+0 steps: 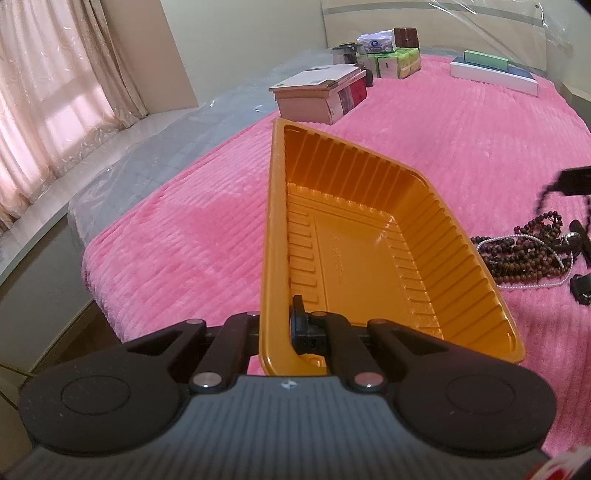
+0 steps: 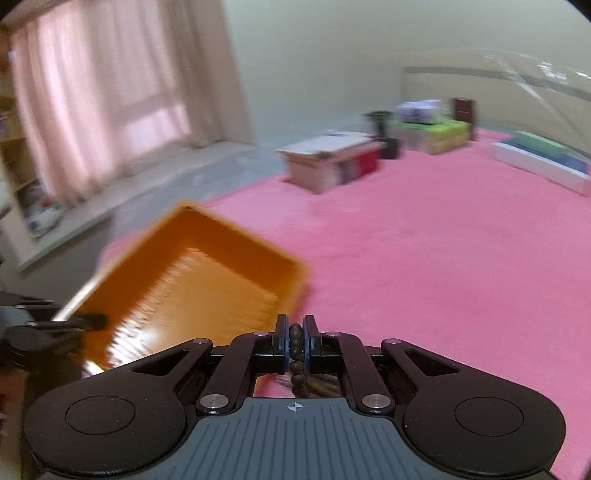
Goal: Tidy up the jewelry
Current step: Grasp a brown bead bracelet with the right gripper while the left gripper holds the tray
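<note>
Jaws of the right gripper [image 2: 295,338] pinch a bead string [image 2: 295,343]; left gripper [image 1: 275,325] pinches the orange tray [image 1: 354,236] wall; lower beads slowly into the tray's middle.

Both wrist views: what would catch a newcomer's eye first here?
An empty orange tray, clamped by its near rim in the left gripper, juts out over a bright pink blanket. The right gripper is shut on a dark bead strand. More beaded jewelry lies heaped right of the tray.

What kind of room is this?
Probably a bedroom: a big bed under a pink blanket, a padded headboard by the wall, and pink curtains over a window.
</note>
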The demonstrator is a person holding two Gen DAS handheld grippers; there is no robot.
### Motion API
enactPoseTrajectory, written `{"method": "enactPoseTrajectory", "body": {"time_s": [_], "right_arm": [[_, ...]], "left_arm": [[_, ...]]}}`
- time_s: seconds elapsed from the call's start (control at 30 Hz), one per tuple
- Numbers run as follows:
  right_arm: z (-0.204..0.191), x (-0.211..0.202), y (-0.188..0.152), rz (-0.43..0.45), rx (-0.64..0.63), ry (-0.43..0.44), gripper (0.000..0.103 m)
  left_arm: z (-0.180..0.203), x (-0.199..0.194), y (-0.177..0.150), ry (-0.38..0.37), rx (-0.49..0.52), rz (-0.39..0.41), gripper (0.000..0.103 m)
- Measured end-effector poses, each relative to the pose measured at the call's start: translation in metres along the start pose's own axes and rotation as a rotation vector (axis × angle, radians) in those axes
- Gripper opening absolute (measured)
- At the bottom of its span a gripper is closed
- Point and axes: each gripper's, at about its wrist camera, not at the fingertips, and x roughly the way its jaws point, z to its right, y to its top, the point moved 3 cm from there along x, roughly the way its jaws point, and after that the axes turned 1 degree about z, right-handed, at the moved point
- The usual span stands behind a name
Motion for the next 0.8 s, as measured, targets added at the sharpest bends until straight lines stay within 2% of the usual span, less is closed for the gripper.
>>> {"method": "enactPoseTrajectory", "body": {"time_s": [0.17, 0.33, 0.47, 0.53, 0.57, 0.6, 0.67, 0.8], "right_arm": [[-0.030, 0.041, -0.002, -0.060, -0.022, 0.090, 0.007], [-0.045, 0.069, -0.009, -0.105, -0.046, 0.118, 0.007], [-0.045, 0.073, -0.012, -0.073, -0.005, 0.168, 0.007], [-0.041, 0.066, -0.010, -0.056, 0.033, 0.168, 0.012], [-0.035, 0.063, -0.009, -0.044, 0.050, 0.160, 0.023], [-0.033, 0.056, -0.008, -0.029, 0.060, 0.155, 0.038], [-0.022, 0.043, -0.006, 0.003, 0.084, 0.125, 0.050], [0.010, 0.015, -0.019, 0.027, 0.129, 0.033, 0.050]], "left_arm": [[-0.002, 0.001, -0.002, -0.011, -0.001, -0.010, 0.003], [-0.002, 0.003, -0.005, -0.014, -0.003, -0.017, 0.003], [-0.003, 0.004, -0.005, -0.017, -0.007, -0.019, 0.003], [-0.003, 0.004, -0.005, -0.018, -0.012, -0.022, 0.003], [-0.003, 0.004, -0.005, -0.017, -0.013, -0.022, 0.003], [-0.003, 0.004, -0.006, -0.016, -0.015, -0.021, 0.003], [-0.003, 0.004, -0.006, -0.016, -0.017, -0.024, 0.003], [-0.003, 0.004, -0.006, -0.017, -0.021, -0.026, 0.003]]}}
